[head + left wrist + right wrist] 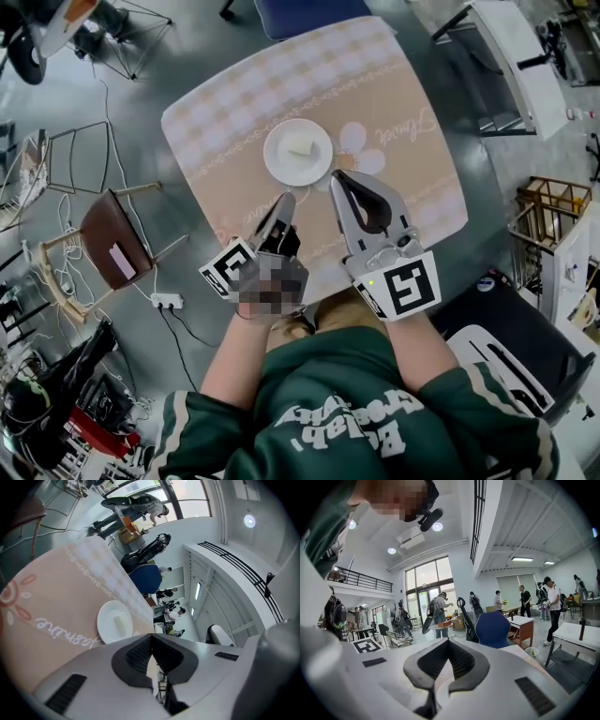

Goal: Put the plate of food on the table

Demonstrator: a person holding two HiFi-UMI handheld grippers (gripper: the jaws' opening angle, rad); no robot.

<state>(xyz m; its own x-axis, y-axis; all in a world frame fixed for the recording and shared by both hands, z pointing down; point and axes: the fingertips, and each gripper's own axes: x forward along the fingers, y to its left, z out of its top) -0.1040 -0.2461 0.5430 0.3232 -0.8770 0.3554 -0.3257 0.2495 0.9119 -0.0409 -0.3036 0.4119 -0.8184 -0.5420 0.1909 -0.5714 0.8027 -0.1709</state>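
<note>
The left gripper (286, 199) and the right gripper (336, 176) are both seen closed with nothing gripped, and the white plate (298, 152) of food is set on the table (225, 187) just beyond their tips.

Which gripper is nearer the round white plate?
Right, narrowly. The right gripper is beside the right edge of the round white plate; the left gripper is just short of its near edge.

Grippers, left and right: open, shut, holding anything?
Left gripper: shut, empty.
Right gripper: shut, empty.
The plate lies apart from both.
</note>
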